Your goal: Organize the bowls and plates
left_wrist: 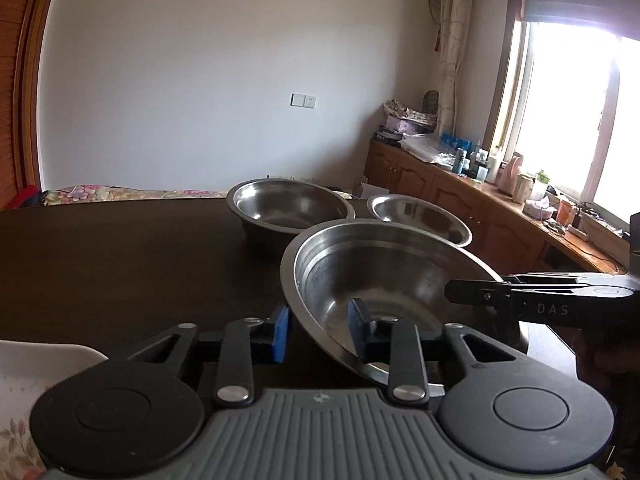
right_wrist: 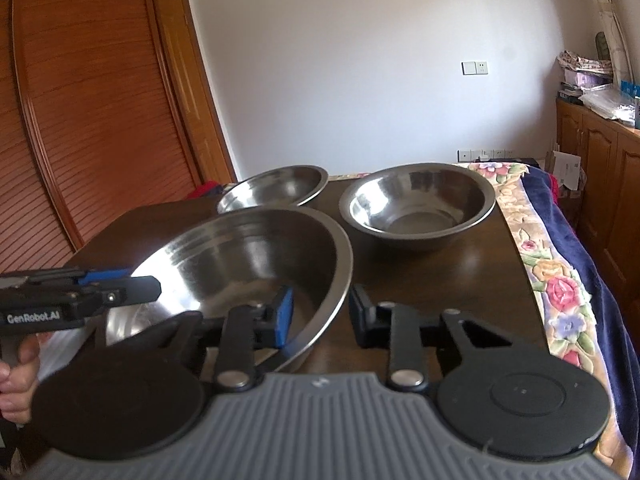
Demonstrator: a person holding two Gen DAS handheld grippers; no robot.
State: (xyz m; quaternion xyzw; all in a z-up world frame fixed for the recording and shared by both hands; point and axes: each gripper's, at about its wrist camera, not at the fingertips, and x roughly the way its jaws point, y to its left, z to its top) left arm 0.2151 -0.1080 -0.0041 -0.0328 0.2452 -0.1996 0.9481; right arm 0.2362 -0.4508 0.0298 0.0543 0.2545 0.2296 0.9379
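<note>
A large steel bowl (left_wrist: 384,272) (right_wrist: 248,256) sits nearest on the dark table (left_wrist: 120,260). My left gripper (left_wrist: 319,330) straddles its left rim, one blue pad outside and one inside, jaws narrowed but open. My right gripper (right_wrist: 320,314) straddles the right rim the same way, and a sliver of table shows beside its outer pad. Each gripper also shows in the other's view: the right gripper (left_wrist: 452,294) and the left gripper (right_wrist: 154,286). Behind stand a deep steel bowl (left_wrist: 288,208) (right_wrist: 416,204) and a shallow steel bowl (left_wrist: 420,216) (right_wrist: 276,188).
A white object (left_wrist: 40,360) lies at the table's near left corner. A floral blanket (right_wrist: 552,280) runs along the table's right edge. A cluttered wooden cabinet (left_wrist: 460,184) stands under the window, and wardrobe doors (right_wrist: 80,120) are at the left. A hand (right_wrist: 16,372) holds the left gripper.
</note>
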